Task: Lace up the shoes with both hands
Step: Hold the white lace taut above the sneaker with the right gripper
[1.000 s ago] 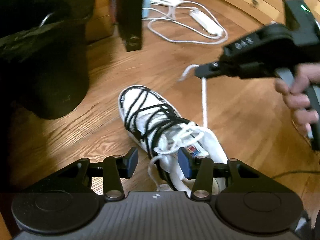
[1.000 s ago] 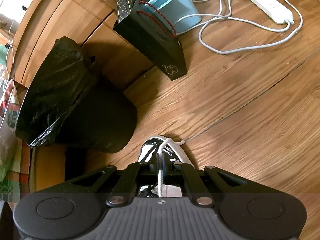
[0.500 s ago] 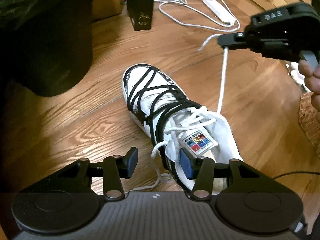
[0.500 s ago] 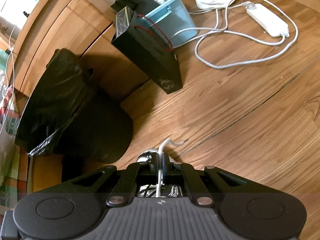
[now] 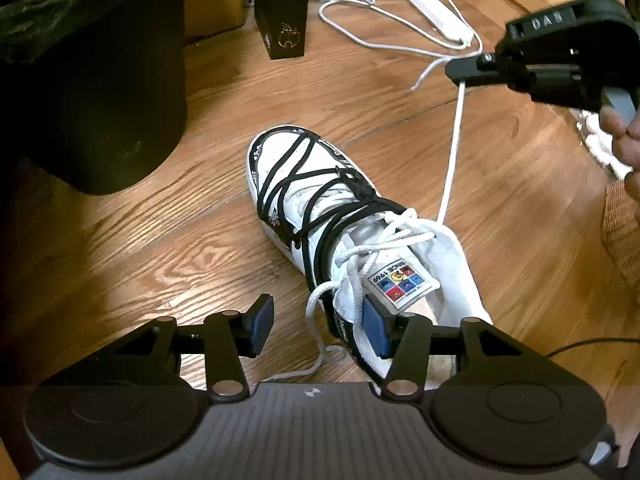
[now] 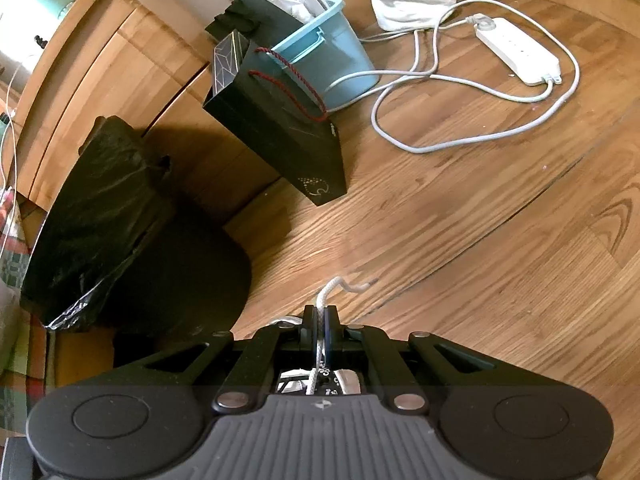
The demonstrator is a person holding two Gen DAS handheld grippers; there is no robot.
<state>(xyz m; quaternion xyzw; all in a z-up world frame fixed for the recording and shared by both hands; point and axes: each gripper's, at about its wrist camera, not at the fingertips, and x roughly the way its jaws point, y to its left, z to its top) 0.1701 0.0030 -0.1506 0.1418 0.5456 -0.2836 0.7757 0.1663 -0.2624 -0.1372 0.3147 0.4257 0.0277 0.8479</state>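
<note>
- A white high-top shoe (image 5: 320, 200) with black cords criss-crossed over its front stands on a wooden floor (image 5: 160, 240), toe pointing away toward a black bin (image 5: 92, 92) that sits at the floor's far left, by a wooden cabinet (image 6: 100, 92).
- The right gripper (image 5: 460, 74) has its jaws pressed together on one end of the white lace (image 5: 452, 152), which runs taut from the shoe's upper eyelets up to the gripper; a short frayed tip sticks out past the pads.
- In the right wrist view the same lace passes straight between the closed pads (the shoe itself is mostly hidden beneath the gripper body).
- The left gripper (image 5: 318, 328) hangs over the shoe's collar with its jaws apart and nothing clamped; the right blue pad (image 5: 376, 332) lies against the collar edge, while the left pad stands over bare floor.
- The other lace end (image 5: 316, 320) loops loosely down the shoe's side and trails onto the floor, between the open pads.
- Judged step: one end is being drawn tight while the free end waits to be picked up.
- The next move likely calls for the left gripper to drop onto the loose loop and close, with the right keeping tension so the lacing does not slacken.
- Well beyond the shoe lie a black gift bag (image 5: 282, 8), a blue tub (image 6: 328, 64) and a white power strip (image 6: 520, 56) with its coiled cable.
</note>
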